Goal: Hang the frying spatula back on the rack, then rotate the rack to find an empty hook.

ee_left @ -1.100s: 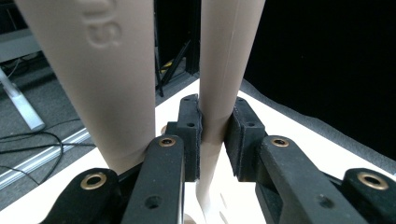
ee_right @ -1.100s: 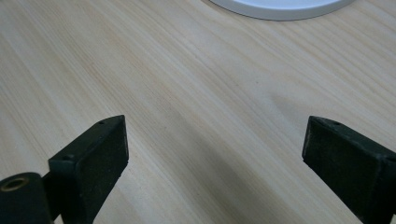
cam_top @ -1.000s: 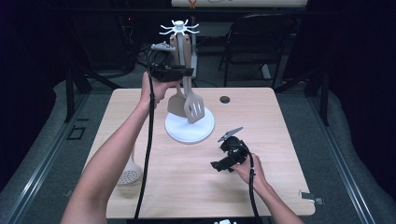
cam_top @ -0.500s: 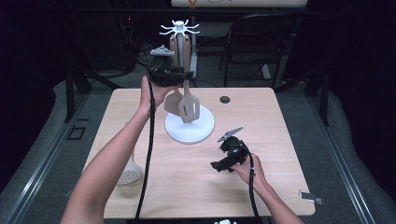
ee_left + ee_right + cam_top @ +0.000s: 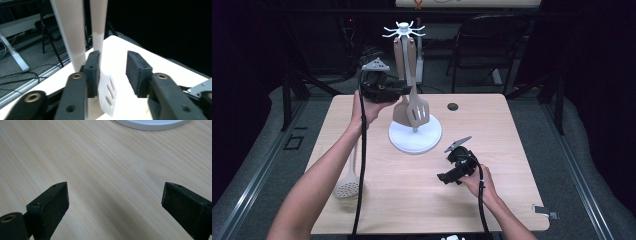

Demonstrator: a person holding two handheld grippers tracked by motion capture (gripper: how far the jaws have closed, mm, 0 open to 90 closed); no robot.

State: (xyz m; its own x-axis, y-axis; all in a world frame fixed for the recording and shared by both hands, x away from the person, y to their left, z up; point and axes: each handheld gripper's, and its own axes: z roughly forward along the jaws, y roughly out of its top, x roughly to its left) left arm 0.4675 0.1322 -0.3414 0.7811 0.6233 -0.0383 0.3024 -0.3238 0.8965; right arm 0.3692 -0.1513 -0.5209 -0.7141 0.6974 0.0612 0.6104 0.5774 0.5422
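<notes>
moved: left claw (image 5: 396, 93) off slotted spatula (image 5: 418, 111), lower | writing: none legible

The high view looks forward and down from above the person's side of the worktop (image 5: 422, 200), with the utensil stand (image 5: 414, 135) just beyond its middle. The left gripper view sits close beside the stand's hanging utensils, facing past them. The right gripper view looks down close at the worktop, the stand's white base (image 5: 152, 123) at its top edge.
</notes>
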